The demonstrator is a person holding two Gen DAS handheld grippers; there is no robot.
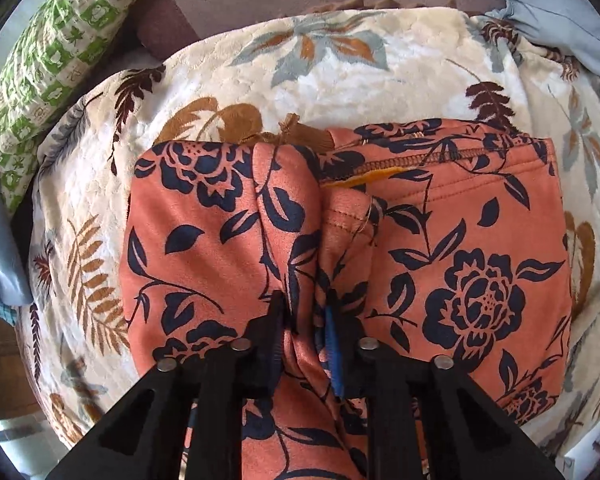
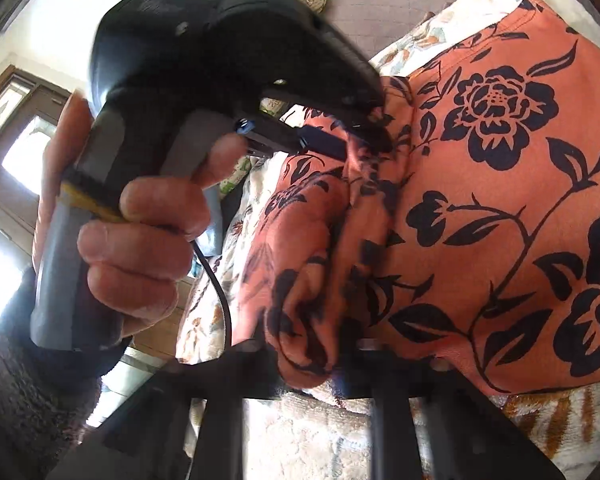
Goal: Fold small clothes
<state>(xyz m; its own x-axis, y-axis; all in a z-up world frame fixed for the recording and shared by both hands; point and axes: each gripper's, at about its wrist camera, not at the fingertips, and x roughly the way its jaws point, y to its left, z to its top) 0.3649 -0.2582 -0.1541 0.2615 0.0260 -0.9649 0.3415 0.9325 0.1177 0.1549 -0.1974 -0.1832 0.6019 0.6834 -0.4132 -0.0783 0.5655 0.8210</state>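
Observation:
An orange garment (image 1: 460, 240) printed with dark blue flowers lies partly folded on a cream leaf-print blanket (image 1: 340, 64). My left gripper (image 1: 304, 316) points steeply down and is shut on a raised ridge of the cloth at the garment's middle. In the right wrist view a hand (image 2: 140, 240) holds that left gripper (image 2: 364, 140), which pinches the fabric (image 2: 500, 200). My right gripper (image 2: 312, 360) is blurred at the bottom edge, shut on a bunched fold of the same garment near its edge.
A green patterned pillow (image 1: 60, 60) lies at the far left of the blanket. Light blue cloth (image 1: 552, 12) is heaped at the far right, more blue cloth (image 1: 0, 240) at the left edge. A wooden door (image 2: 20, 140) stands beyond the bed.

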